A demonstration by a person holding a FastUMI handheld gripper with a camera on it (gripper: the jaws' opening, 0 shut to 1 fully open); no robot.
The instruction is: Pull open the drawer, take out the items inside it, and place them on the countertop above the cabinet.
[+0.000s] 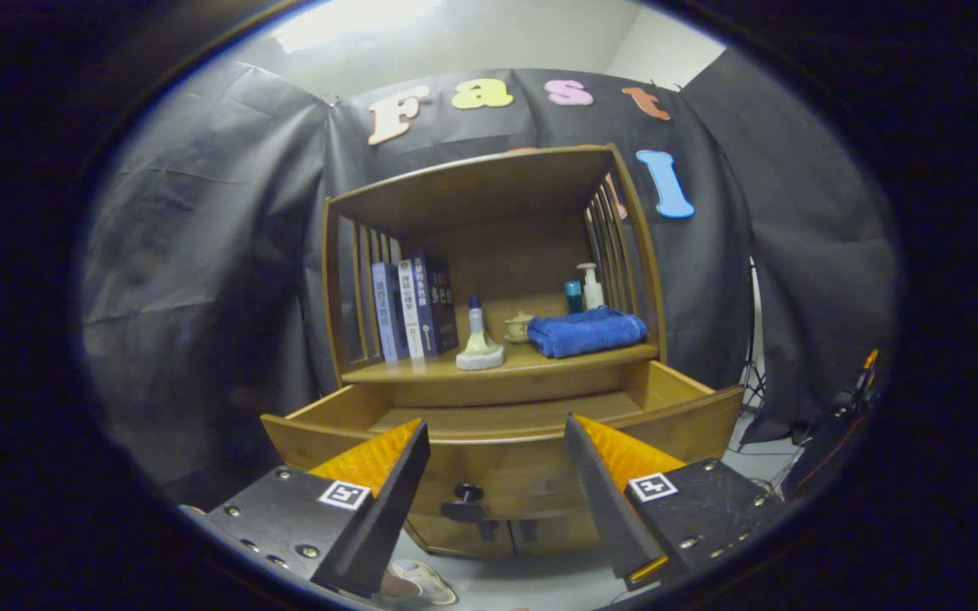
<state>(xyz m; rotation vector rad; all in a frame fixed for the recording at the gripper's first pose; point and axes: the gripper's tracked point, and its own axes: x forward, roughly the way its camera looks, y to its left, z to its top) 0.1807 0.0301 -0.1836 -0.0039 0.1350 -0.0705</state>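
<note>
Two Fingers Spread, Drawer Open: Hazards at the Retrieval Step

The gripper (497,475) sits at the lower centre of the frame with its two fingers set wide apart and holding nothing. Between them, low on the drawer front, shows the dark round knob (464,494). The wooden drawer (701,424) of the brown wooden cabinet (625,221) stands pulled out at the centre of the frame; the visible strip of its floor looks bare, and the part behind the front panel is hidden, so what remains inside cannot be told.

On the countertop (540,361) above the drawer, from centre left to centre right, stand upright dark-covered books (417,307), a white-based bottle with a blue cap (479,339), a small pale lidded cup (519,326), a folded blue towel (587,331), a teal container (573,297) and a white pump bottle (592,286).

Probable hazards:

1. Blind reach. The front panel screens the drawer floor; a descent from this low angle could strike the panel edge.
2. Crowded placement. Free countertop is limited to a strip at the front edge; an item set there could topple the white-based bottle or roll off.
3. Drawer shift. Contact with the front panel could push the drawer back in.

A shoe (421,584) shows on the floor at the bottom centre, below the fingers.
</note>
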